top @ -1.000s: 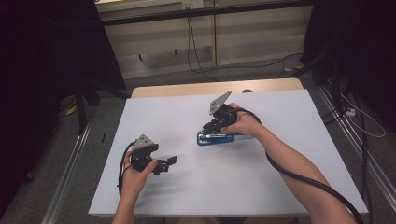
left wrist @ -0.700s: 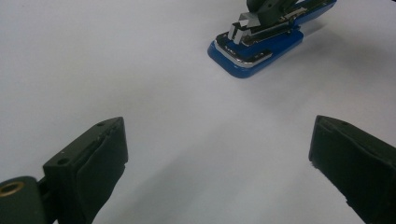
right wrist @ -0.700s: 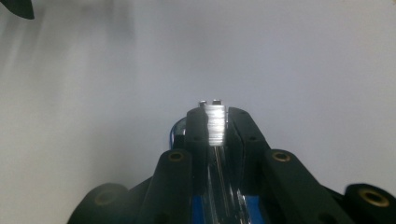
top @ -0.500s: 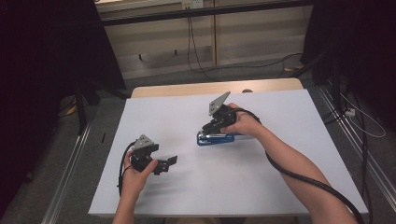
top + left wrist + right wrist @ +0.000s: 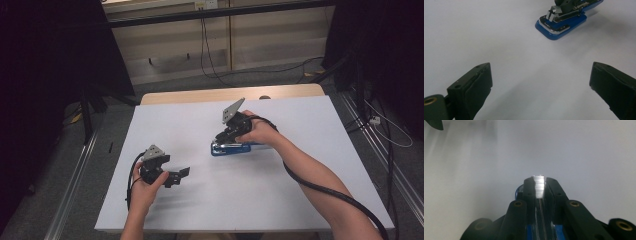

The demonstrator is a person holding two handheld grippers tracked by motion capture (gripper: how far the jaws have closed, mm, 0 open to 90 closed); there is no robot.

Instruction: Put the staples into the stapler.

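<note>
A blue stapler (image 5: 228, 149) with a metal top lies flat near the middle of the white table (image 5: 300, 165). My right gripper (image 5: 223, 138) comes down on it from the right and is shut on its metal magazine (image 5: 538, 185), one jaw on each side. The blue base (image 5: 519, 191) peeks out below the jaws. My left gripper (image 5: 180, 174) rests low at the front left, open, with nothing between its jaws. In the left gripper view the stapler (image 5: 560, 26) lies well ahead of my open left gripper (image 5: 541, 85), apart from it.
A wooden strip (image 5: 225, 94) runs along the table's far edge. Metal rails (image 5: 75, 175) flank the table on the floor. Cables (image 5: 260, 70) lie on the floor behind it, and dark curtains hang on both sides.
</note>
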